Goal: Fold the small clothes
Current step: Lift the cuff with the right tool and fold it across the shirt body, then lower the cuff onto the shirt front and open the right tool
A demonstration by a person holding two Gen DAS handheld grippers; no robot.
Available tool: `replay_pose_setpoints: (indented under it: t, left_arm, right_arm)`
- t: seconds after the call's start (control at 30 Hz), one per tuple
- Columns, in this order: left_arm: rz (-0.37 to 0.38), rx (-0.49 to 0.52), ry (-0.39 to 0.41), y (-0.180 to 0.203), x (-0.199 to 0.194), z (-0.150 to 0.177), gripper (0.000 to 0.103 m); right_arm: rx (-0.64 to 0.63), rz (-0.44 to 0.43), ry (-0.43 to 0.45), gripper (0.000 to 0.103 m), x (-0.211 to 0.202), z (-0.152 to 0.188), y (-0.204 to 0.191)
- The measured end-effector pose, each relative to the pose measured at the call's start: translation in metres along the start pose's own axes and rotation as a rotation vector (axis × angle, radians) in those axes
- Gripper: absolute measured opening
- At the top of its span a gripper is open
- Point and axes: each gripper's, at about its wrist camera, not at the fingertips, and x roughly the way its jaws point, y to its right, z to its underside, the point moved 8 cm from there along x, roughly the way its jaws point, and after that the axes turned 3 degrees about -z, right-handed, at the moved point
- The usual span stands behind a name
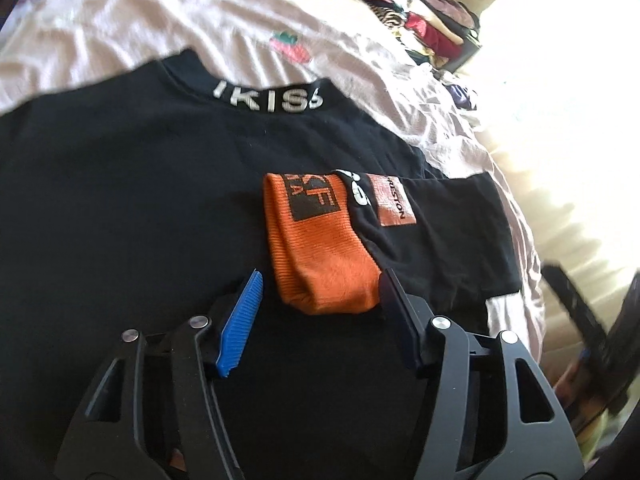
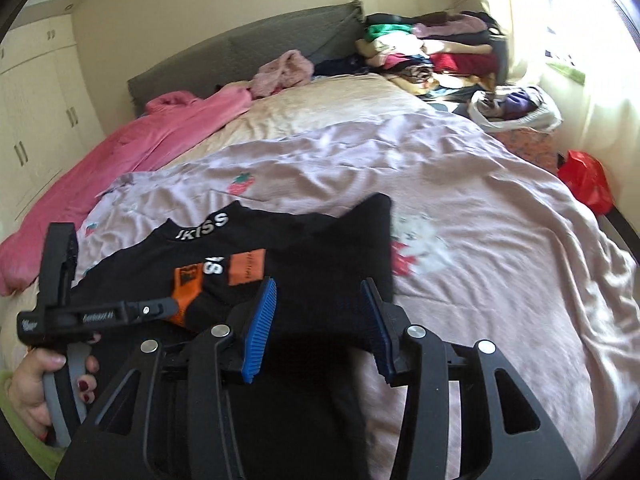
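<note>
On the rumpled sheet (image 2: 460, 168), both hand-held grippers (image 1: 320, 292) (image 2: 320, 308) gape empty over the ribbed-cuffed black top (image 1: 140, 184).

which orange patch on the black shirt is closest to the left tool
The ribbed orange cuff, lying just ahead of the left tool; the flat orange label sits farther away, beyond it.

bright window glare at right, fisheye-curved edges, slight blur.
</note>
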Motion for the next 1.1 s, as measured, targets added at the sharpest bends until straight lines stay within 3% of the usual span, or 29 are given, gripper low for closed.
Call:
replay_pose_setpoints:
  t: [0.13, 0.2, 0.3, 0.5, 0.7, 0.87, 1.1]
  left_arm:
    - [-0.016, -0.008, 0.019, 0.008, 0.011, -0.005, 0.046]
    - [-0.051, 0.008, 0.031, 0.009, 0.013, -0.009, 0.016]
    - [-0.039, 0.029, 0.047, 0.008, 0.008, -0.012, 0.008]
    - [-0.062, 0.083, 0.154, 0.001, -0.035, -0.031, 0.006]
    - [-0.166, 0.143, 0.289, -0.019, -0.097, -0.048, 0.006]
    - [-0.205, 0.128, 0.274, -0.044, -0.104, -0.042, 0.006]
    - [-0.2, 0.097, 0.237, -0.065, -0.096, -0.027, 0.006]
  right_arm:
    - [0.02, 0.0, 0.013, 0.042, -0.008, 0.005, 0.009]
    - [0.022, -0.009, 0.016, 0.042, -0.009, 0.005, 0.008]
    - [0.021, -0.021, 0.009, 0.042, -0.007, 0.004, 0.003]
    - [0.013, -0.057, -0.009, 0.042, 0.001, 0.007, -0.009]
    - [0.009, -0.049, -0.031, 0.042, 0.01, 0.013, -0.011]
    - [0.003, -0.058, -0.049, 0.042, 0.018, 0.018, -0.019]
    - [-0.02, -0.065, -0.07, 0.042, 0.023, 0.022, -0.028]
